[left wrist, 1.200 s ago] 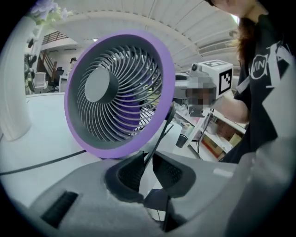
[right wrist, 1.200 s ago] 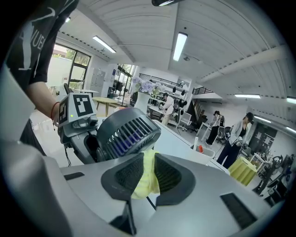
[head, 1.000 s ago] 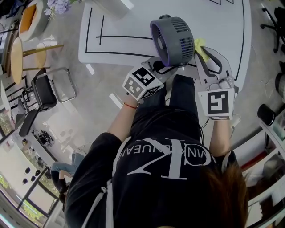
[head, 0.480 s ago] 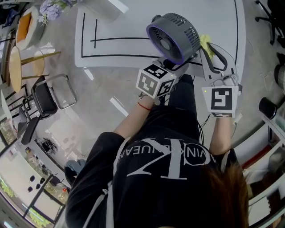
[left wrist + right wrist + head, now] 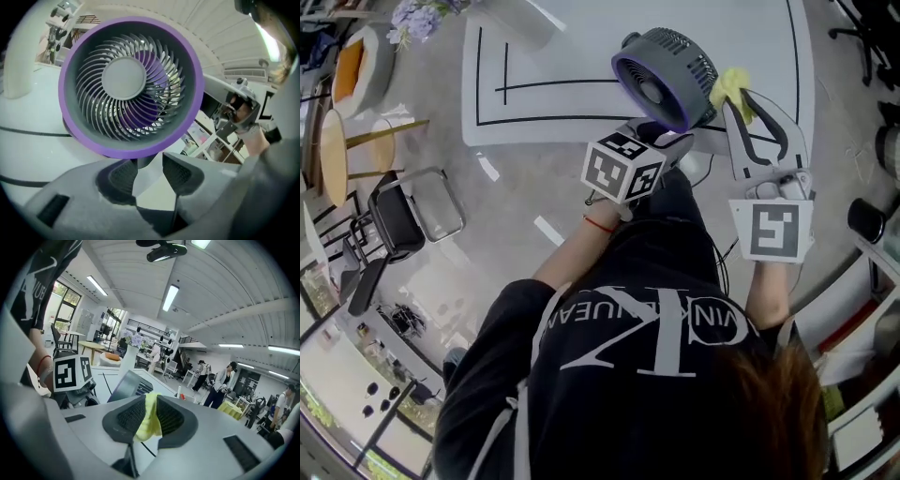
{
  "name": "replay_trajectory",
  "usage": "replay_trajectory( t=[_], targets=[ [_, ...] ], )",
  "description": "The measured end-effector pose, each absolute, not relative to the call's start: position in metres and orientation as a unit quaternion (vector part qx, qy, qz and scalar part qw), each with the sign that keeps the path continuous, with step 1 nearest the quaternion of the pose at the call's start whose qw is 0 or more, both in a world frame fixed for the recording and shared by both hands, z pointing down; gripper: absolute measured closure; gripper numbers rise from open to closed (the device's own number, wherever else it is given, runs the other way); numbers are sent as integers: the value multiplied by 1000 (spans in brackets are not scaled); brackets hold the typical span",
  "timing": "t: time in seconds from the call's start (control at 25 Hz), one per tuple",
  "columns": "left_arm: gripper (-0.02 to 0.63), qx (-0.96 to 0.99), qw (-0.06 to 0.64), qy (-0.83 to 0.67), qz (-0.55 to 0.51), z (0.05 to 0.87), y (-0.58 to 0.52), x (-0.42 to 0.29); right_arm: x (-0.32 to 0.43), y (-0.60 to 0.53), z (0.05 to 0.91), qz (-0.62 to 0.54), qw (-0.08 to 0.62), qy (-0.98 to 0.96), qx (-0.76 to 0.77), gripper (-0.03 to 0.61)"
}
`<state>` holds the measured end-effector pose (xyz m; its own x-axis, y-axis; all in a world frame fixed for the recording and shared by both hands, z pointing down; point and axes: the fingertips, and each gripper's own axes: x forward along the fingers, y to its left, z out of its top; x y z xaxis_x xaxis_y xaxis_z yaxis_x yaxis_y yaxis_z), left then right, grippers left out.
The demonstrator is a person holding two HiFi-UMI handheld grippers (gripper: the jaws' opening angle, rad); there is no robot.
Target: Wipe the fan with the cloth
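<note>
- While hovering just beside the fan's (image 5: 664,67) back housing, got the yellow cloth (image 5: 732,87) pinched tight in the right gripper (image 5: 149,401).
- Got the fan sitting on the white tabletop (image 5: 572,42) by its front edge, purple-rimmed grille facing the person.
- Been opening the left gripper (image 5: 150,165) just now: pads spread apart, fan's stem between the tips, not squeezed.

Black shirt (image 5: 581,394), large "CK", seemingly "VIN K"
</note>
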<state>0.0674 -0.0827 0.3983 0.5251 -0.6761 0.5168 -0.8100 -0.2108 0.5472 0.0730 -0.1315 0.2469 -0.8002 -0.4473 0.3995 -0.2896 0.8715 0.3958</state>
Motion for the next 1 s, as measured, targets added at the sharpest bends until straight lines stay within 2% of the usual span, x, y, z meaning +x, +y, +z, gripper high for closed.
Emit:
replay_trajectory(
  t=[0.2,0.4,0.6,0.72,1.0],
  targets=[
    [457,780,395,-462,146,402,-60,55,64,-132,224,-183,240,-934,191,506],
    [601,801,382,-425,180,420,-42,41,41,-112,206,-196,186,-941,202,506],
    [601,842,323,-378,209,411,-35,14,19,-80,195,-140,148,-946,251,506],
    [602,851,291,-378,219,403,-29,-15,-4,-57,198,-143,142,-943,263,506],
    [602,856,243,-405,208,392,-34,-68,-45,-41,259,-101,237,-919,297,506]
  ],
)
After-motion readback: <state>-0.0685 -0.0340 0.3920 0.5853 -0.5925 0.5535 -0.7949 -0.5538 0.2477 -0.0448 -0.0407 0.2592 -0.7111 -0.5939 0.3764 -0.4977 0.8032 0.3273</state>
